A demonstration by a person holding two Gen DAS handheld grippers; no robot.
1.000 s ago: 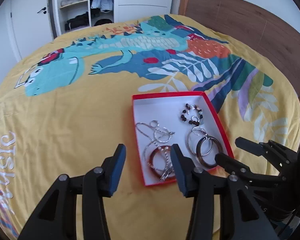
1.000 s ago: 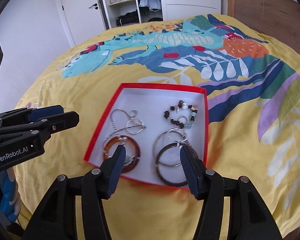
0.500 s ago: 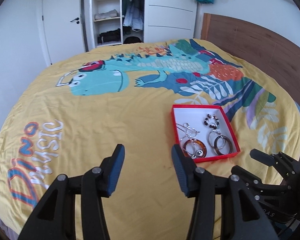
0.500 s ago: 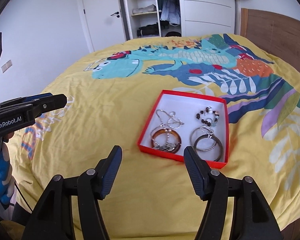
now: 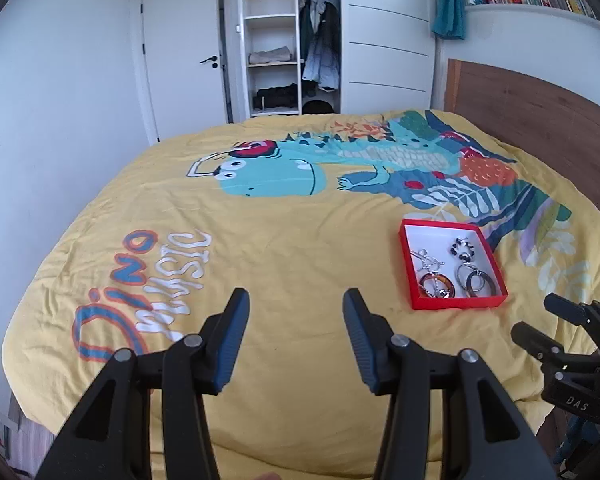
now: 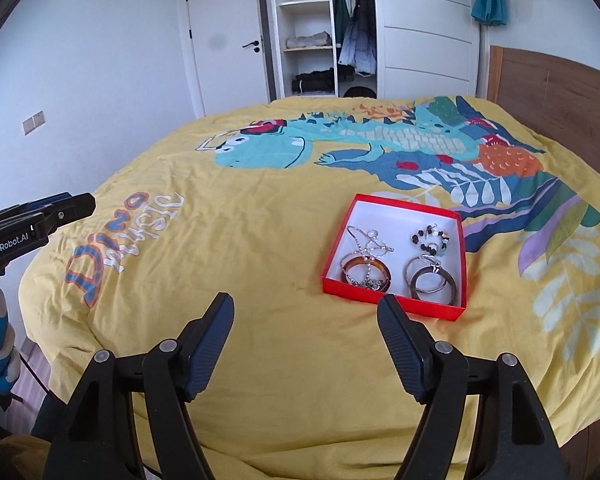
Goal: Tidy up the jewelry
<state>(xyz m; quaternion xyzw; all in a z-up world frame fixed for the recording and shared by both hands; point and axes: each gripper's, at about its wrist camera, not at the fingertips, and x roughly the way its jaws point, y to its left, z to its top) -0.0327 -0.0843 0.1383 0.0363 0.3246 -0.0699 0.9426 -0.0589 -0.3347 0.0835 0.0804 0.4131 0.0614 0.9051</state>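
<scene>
Hovering spread and empty near the red box (image 6: pixel 392 304) on the yellow bedspread (image 6: pixel 236 264), left gripper (image 5: pixel 296 338) and right gripper (image 6: pixel 306 342), the latter's jaws opening, risking a tipped box or snagged chain (image 6: pixel 370 242) among the tangled bangles (image 6: pixel 366 274) inside.

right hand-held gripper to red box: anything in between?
Nothing: only bare yellow duvet lies between the empty, opening right hand-held gripper and the red box, as the right wrist view shows.
</scene>
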